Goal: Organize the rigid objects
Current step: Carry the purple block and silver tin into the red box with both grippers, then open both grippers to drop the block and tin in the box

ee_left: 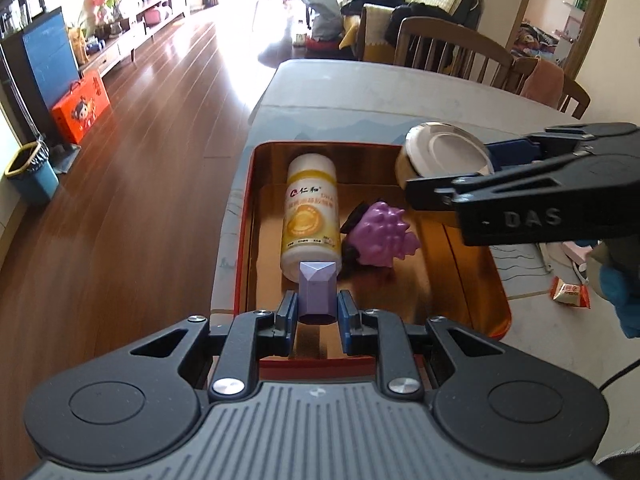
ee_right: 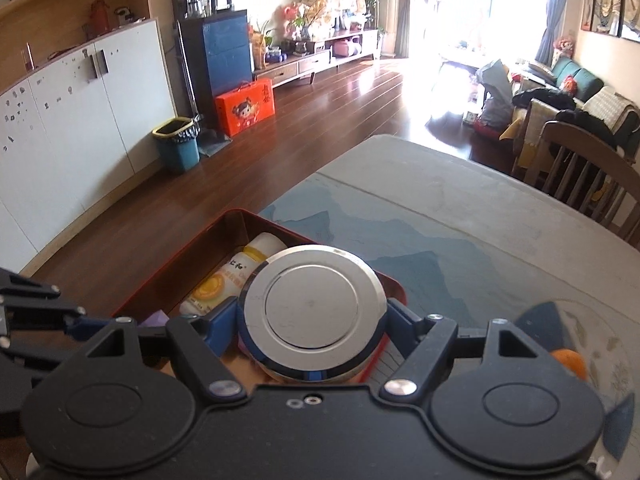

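While clamped narrowly between the blue pads (ee_left: 289, 312) of the left hand-held gripper (ee_left: 318, 310), small lilac faceted block (ee_left: 316, 286) held upright over the near end of the red tin tray (ee_left: 240, 248). Just beyond that block, lying lengthwise on the gold floor of the tray, white bottle with yellow label (ee_left: 310, 216), its base nearest the fingertips. Right of the bottle and touching or nearly touching it, purple knobbly toy (ee_left: 380, 236) with a dark part at its left side. Farther ahead and to the right, above the tray's far right corner, round metal tin (ee_left: 444, 152) gripped in the right hand-held gripper (ee_left: 452, 172), shiny flat face tilted toward the left camera.

Seen from the right wrist, right hand-held gripper (ee_right: 314, 320) spread wide yet closed on the round metal tin (ee_right: 312, 304), blue pads (ee_right: 218, 330) pressing both sides, the tin hanging over the tray (ee_right: 168, 268) with the bottle (ee_right: 224, 280) showing just past its left edge. Right of both hand-held grippers, on the grey-blue bench (ee_left: 400, 92), small orange wrapped sweet (ee_left: 570, 292). Beyond the bench, wooden chairs (ee_left: 452, 46), then dark wood floor (ee_left: 152, 128), orange gift box (ee_left: 82, 106) and blue waste bin (ee_left: 32, 172) far off to the left
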